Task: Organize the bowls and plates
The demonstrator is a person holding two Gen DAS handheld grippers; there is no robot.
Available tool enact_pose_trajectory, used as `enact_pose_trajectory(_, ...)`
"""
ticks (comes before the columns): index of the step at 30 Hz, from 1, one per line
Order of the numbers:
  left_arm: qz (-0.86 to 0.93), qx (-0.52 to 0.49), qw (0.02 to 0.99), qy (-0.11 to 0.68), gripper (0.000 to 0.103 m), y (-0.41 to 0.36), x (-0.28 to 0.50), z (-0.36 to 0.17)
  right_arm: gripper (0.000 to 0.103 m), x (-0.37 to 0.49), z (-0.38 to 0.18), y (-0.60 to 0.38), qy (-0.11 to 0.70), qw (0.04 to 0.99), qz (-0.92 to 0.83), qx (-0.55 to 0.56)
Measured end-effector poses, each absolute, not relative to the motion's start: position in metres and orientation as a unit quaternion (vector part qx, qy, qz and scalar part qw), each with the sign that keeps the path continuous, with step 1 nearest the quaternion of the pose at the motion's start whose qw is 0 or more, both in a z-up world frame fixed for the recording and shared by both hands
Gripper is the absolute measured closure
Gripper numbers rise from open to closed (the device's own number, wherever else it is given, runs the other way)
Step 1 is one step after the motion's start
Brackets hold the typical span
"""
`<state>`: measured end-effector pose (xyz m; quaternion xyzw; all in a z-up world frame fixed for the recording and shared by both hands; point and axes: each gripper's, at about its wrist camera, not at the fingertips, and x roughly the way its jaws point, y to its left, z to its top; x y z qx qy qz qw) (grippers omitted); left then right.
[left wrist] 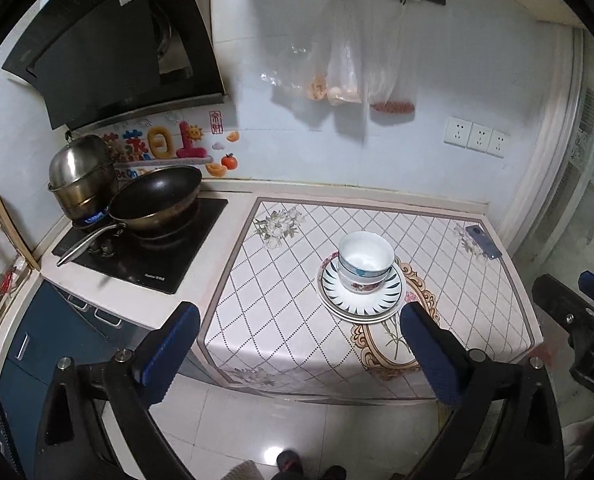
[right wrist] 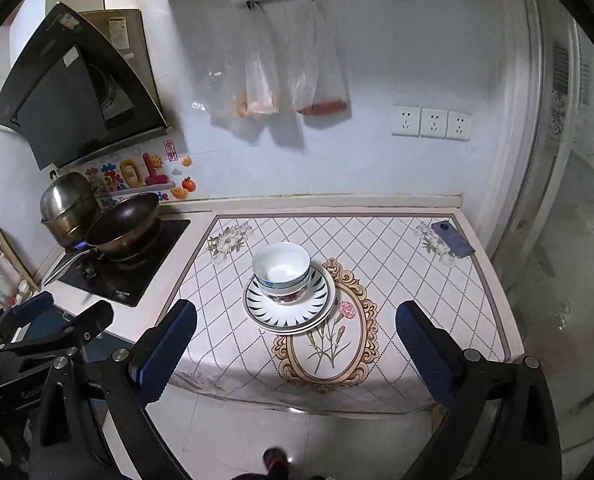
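Two white bowls nested together stand on a stack of plates with a dark-striped rim, in the middle of the patterned table. The bowls and plates also show in the right wrist view. My left gripper is open and empty, held above the floor in front of the table's near edge. My right gripper is open and empty too, at about the same distance back from the stack. Each gripper shows at the edge of the other's view.
A blue phone lies at the table's far right corner. A black wok and a steel pot sit on the stove to the left, with a blue flame under the pot. Plastic bags hang on the wall.
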<state>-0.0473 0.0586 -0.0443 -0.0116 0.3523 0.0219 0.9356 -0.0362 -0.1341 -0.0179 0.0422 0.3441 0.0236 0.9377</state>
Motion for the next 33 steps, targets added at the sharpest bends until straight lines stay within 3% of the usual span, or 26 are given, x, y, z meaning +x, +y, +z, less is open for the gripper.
enact_pose_trajectory(33, 0.011, -0.009, 0.944, 0.331, 0.000, 0.092, -0.061, -0.028, 0.001, -0.050, -0.006, -0.110, 0.318, 0.947, -0.004, 0.051)
